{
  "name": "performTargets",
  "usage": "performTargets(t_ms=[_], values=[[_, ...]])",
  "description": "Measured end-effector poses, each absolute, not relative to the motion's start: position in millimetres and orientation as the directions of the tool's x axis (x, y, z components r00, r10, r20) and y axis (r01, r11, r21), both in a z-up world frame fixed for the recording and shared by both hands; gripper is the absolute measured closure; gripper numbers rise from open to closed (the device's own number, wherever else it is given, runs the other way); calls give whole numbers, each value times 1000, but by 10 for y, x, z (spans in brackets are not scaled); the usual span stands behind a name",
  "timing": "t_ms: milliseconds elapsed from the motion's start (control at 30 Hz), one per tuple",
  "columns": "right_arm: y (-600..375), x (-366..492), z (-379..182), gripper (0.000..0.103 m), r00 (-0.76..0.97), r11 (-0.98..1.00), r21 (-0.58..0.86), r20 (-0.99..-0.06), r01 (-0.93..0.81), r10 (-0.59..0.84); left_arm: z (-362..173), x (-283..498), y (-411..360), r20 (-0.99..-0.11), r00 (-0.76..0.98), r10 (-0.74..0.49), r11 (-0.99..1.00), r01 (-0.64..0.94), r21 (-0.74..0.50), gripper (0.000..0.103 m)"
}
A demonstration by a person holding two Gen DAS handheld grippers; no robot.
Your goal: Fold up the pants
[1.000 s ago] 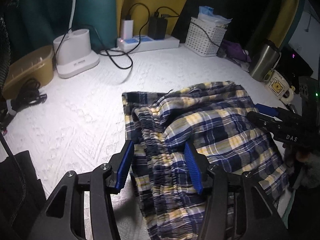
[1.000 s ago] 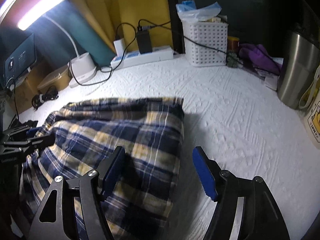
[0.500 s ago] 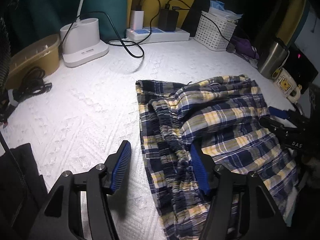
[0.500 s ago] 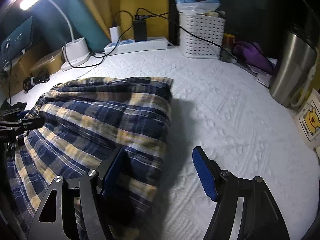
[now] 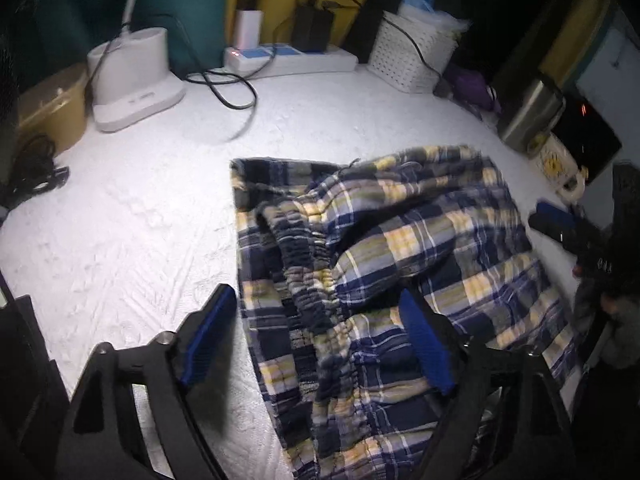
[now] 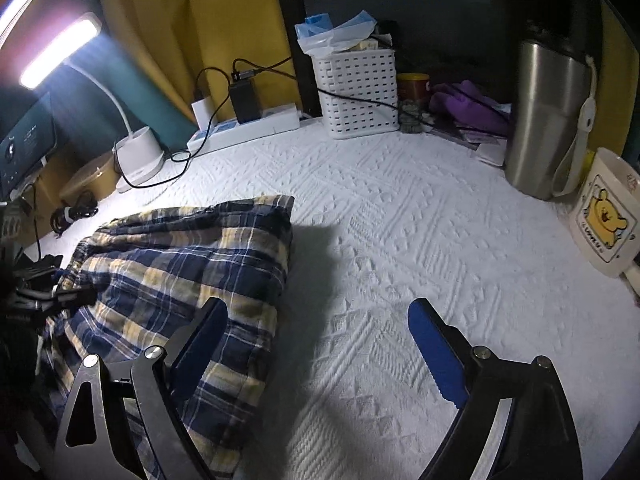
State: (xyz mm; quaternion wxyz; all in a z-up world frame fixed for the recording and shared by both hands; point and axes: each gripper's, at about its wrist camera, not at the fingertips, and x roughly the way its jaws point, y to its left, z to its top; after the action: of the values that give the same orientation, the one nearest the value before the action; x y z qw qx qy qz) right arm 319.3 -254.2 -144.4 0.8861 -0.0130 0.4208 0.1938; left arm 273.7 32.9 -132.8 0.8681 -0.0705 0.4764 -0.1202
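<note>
Opening left gripper (image 5: 320, 344) straddling pants (image 5: 384, 248) waistband, right gripper (image 6: 320, 344) opening, empty, beside fold

White basket (image 6: 356, 92), steel tumbler (image 6: 548, 120), bear mug (image 6: 608, 216), pwr strip (image 6: 248, 128), lamp base (image 5: 132, 76)

Plaid pants (image 6: 188, 264) bunched on the white textured worktop (image 6: 400, 248)

The right claw (image 6: 316, 340) is opening, its pads pressing nothing, one finger over the folded edge; a steel tumbler (image 6: 548, 120) and white basket (image 6: 356, 92) stand behind.
</note>
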Motion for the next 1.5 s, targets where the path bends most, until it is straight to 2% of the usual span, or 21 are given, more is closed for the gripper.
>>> performTargets(t_ms=[267,400,500,633,900,967,1067,1100,1133,1200,1233,1300,1500], values=[[-2425,3297,-1587,10,526,907,175,-766,-384,371,-1328,2789,281,-812,501,-300,954,170,-248,17],[-2353,3314,-1609,10,506,895,183,-771,-406,387,-1313,2764,112,-793,478,-377,926,217,-309,17],[-2296,3327,-1631,10,488,885,195,-774,-423,403,-1336,2760,-35,-795,504,-338,937,259,-234,18],[-2250,3341,-1636,11,467,864,232,-764,-446,446,-1330,2777,4,-782,508,-360,931,254,-264,18],[-2019,3376,-1645,11,412,811,278,-749,-516,519,-1337,2753,21,-760,546,-353,934,253,-252,35],[-1970,3386,-1655,11,396,795,295,-743,-529,539,-1345,2746,6,-753,555,-353,934,258,-248,36],[-1898,3376,-1656,23,389,788,295,-743,-541,545,-1343,2741,-9,-750,560,-352,934,260,-245,42],[-1878,3369,-1651,33,391,788,286,-745,-545,541,-1343,2739,-8,-748,560,-356,933,262,-248,47],[-1869,3367,-1649,38,393,790,280,-746,-546,537,-1341,2738,-6,-746,559,-361,931,263,-253,50],[-1861,3357,-1640,63,400,793,271,-747,-546,531,-1335,2732,-15,-743,554,-376,925,271,-266,59],[-1859,3351,-1640,64,401,792,268,-747,-548,531,-1328,2726,-25,-741,555,-377,924,274,-265,61],[-1839,3327,-1616,76,413,791,256,-741,-555,529,-1299,2700,-51,-736,565,-372,926,281,-252,64],[-1860,3175,-1422,80,473,791,240,-691,-563,546,-1130,2594,-57,-710,602,-364,929,289,-232,64]])
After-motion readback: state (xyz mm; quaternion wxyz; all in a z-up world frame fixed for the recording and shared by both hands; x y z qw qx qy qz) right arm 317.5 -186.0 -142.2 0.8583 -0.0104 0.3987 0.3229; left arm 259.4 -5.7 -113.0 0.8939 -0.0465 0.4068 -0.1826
